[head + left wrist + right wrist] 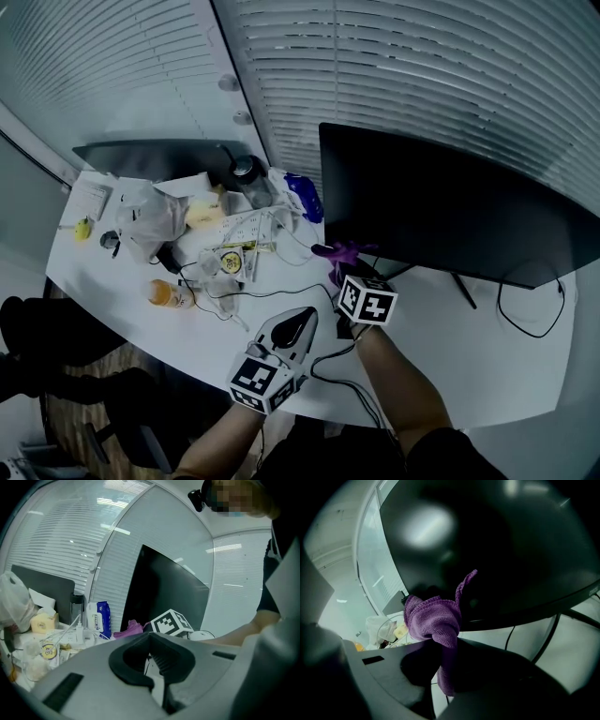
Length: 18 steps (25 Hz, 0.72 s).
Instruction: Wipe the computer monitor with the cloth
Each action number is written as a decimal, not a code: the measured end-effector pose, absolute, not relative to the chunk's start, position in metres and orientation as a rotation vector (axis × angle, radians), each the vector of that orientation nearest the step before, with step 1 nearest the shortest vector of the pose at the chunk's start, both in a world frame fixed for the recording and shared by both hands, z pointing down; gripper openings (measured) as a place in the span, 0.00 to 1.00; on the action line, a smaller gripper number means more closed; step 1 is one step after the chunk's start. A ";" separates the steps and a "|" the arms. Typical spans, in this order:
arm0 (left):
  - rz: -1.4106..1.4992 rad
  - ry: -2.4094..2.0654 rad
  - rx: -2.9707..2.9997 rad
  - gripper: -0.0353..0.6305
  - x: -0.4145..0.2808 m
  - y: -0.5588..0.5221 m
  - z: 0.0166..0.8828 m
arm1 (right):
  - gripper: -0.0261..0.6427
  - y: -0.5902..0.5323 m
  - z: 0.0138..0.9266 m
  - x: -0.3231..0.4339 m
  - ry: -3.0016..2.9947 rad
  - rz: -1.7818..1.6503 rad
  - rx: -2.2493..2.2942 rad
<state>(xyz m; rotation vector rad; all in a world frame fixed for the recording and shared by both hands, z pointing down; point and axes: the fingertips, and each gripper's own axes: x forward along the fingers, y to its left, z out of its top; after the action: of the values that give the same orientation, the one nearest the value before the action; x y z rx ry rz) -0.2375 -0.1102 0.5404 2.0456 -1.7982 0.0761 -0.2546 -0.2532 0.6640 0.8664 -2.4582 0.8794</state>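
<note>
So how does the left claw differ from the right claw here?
The left claw is shut on nothing; the right claw is shut on the purple cloth. The right claw is up by the monitor's lower edge; the left claw sits further back over the desk. What they share: both are closed.

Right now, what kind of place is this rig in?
Most likely an office workstation by a window. A wide computer monitor stands on a white desk, slatted blinds hang behind it, and a clutter of cables and packets covers the desk's left part.
</note>
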 end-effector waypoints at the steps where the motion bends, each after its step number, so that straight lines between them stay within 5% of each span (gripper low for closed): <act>1: 0.082 -1.787 2.050 0.06 -0.235 -0.111 0.541 | 0.14 -0.256 0.663 -0.250 -2.458 0.883 0.879; 18: 0.124 -1.607 2.217 0.06 -0.139 -0.158 0.538 | 0.14 -0.306 0.660 -0.107 -2.400 0.936 1.152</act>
<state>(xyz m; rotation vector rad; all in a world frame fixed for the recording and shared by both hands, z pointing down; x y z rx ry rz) -0.1392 -0.1582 0.5379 2.2166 -1.6068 0.1243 -0.1072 -0.3056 0.6600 1.1516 -2.3997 0.9361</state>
